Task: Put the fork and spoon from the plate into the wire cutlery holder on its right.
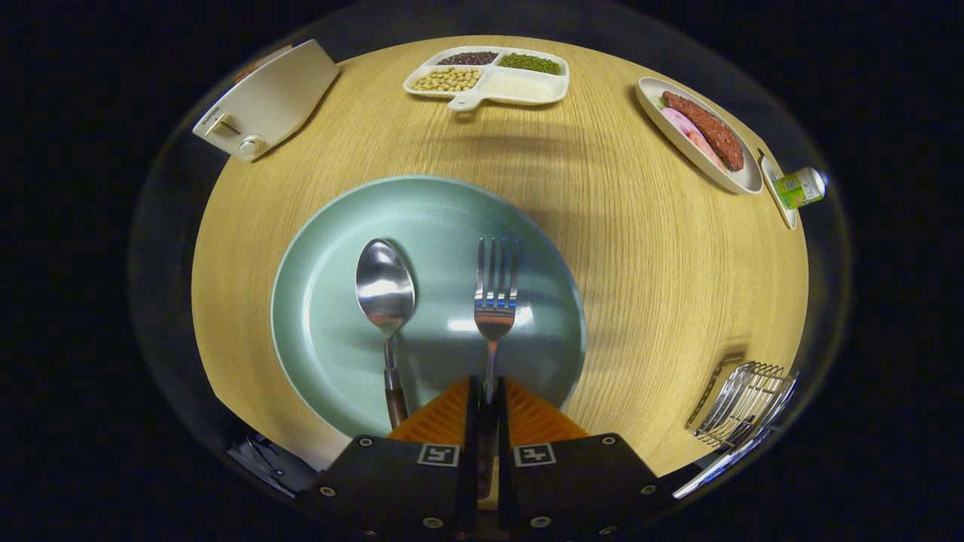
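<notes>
Wood desk [648, 286], plate [316, 331] w/ spoon [385, 290] on it; I see tongs [486, 399] clamped on fork [495, 293] handle.

This looks to me like a staged dining spot inside a dark booth, not a real home kitchen. I hang over a round wood-grain table [640, 248] laid as for a meal: a green plate [331, 301], a divided tray [489, 77] of beans and grains, an oval dish [697, 135] of what seems to be sausage and ham, a small can [800, 187], and a white box with a knob [263, 100], perhaps a toaster. Past the table's rim everything goes black.
</notes>
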Available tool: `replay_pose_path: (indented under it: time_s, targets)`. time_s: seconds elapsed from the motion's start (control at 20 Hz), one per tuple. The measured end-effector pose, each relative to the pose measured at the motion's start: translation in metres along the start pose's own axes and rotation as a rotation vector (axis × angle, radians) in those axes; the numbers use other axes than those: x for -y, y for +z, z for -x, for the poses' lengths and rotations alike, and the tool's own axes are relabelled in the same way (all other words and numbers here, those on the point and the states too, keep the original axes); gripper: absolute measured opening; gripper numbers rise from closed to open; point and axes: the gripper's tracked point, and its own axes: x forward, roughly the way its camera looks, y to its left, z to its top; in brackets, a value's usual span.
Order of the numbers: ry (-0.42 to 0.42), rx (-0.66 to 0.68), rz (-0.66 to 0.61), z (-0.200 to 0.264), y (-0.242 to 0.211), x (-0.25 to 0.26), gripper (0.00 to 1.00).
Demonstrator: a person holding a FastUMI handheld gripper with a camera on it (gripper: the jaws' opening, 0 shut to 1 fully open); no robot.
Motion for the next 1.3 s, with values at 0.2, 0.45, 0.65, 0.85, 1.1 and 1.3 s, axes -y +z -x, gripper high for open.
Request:
replay_pose_path:
  time_s: [0.2,0.45,0.65,0.85,1.1,1.3]
  targets:
    - [0.045,0.080,-0.012,0.012,0.008,0.002,0.05]
    - [0.077,0.185,-0.046,0.052,0.011,0.015,0.05]
    - [0.077,0.282,-0.099,0.096,-0.001,0.047,0.05]
    - [0.022,0.359,-0.164,0.130,-0.019,0.104,0.05]
    - [-0.046,0.375,-0.239,0.150,-0.056,0.169,0.05]
    - [-0.079,0.369,-0.283,0.157,-0.084,0.208,0.05]
